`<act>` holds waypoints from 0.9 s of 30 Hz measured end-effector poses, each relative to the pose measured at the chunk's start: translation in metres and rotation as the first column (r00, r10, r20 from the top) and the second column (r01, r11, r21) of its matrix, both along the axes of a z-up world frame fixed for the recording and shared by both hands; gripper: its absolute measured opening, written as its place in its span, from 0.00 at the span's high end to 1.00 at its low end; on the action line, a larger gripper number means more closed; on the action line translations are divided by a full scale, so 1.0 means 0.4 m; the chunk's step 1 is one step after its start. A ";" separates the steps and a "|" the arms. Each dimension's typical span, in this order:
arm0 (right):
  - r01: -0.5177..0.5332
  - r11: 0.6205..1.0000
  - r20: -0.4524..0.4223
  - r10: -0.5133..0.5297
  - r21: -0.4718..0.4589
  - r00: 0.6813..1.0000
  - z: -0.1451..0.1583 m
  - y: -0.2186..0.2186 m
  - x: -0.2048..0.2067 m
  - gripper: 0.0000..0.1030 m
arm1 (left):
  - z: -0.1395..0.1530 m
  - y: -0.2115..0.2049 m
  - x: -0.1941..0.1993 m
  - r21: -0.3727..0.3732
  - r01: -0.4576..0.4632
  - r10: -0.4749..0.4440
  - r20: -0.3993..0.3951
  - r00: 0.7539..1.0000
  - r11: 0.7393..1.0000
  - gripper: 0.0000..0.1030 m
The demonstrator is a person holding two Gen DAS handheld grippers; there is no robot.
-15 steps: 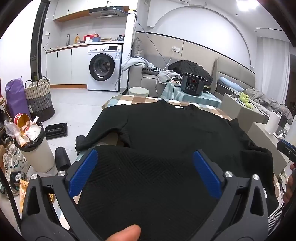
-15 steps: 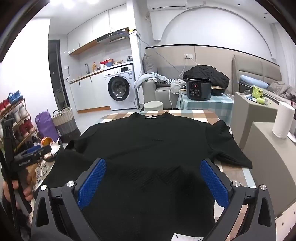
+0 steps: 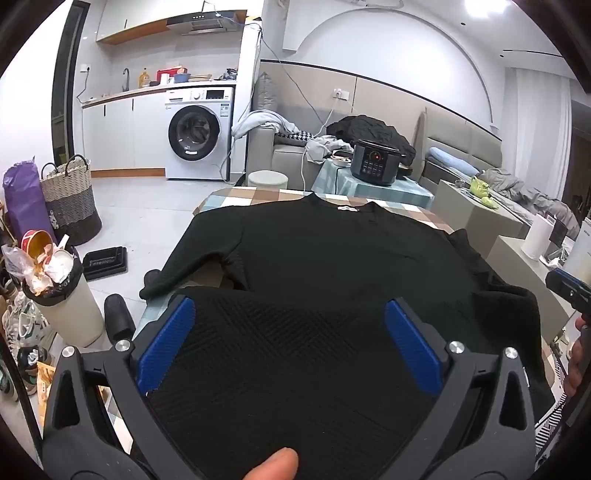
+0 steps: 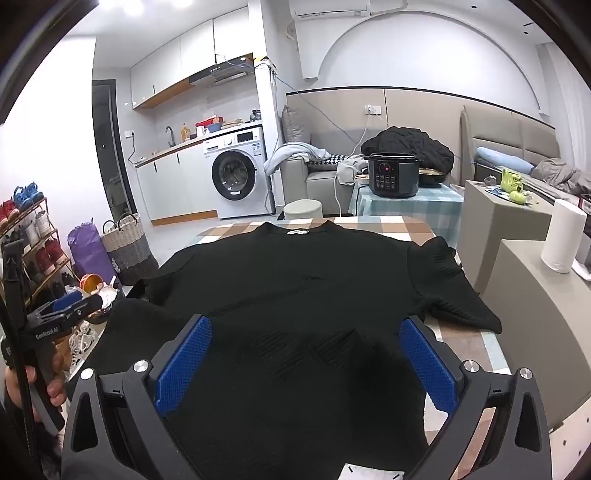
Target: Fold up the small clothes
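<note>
A black textured knit sweater (image 4: 295, 295) was spread flat, collar at the far edge, its near hem folded up and its sleeves laid outward.

A: What lies at the back?
B: A white washing machine (image 3: 195, 136) under a kitchen counter (image 3: 147, 92), pale floor tiles (image 3: 140, 221), white walls.
A: And on the right?
B: A beige sofa (image 4: 517, 147), a dark cooker (image 4: 393, 175) on a checked side table (image 4: 413, 206), a bright ceiling light (image 3: 480, 7).
</note>
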State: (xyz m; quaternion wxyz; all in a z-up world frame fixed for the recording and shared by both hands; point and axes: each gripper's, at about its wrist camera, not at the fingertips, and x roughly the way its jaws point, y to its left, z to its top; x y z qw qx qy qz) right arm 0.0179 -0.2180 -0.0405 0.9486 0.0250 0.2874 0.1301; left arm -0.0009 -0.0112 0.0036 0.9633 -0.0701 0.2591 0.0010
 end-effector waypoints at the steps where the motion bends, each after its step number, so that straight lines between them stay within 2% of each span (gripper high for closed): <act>1: 0.002 1.000 0.000 -0.002 0.003 1.000 0.000 -0.004 0.003 0.00 | 0.003 0.001 -0.002 -0.002 0.002 -0.002 0.003 1.000 1.000 0.01; 15: 0.014 1.000 0.015 -0.014 0.002 1.000 0.016 0.002 0.001 0.00 | 0.027 0.002 -0.023 -0.014 0.009 -0.009 0.023 1.000 1.000 0.01; 18: 0.022 1.000 0.006 -0.022 0.022 1.000 0.022 -0.003 0.001 0.00 | 0.027 -0.001 -0.025 -0.016 0.015 -0.014 0.020 1.000 1.000 0.01; 27: 0.041 0.999 0.006 -0.041 0.003 0.999 0.025 -0.004 -0.008 0.00 | 0.014 0.004 -0.013 -0.020 0.021 -0.021 -0.007 1.000 1.000 0.01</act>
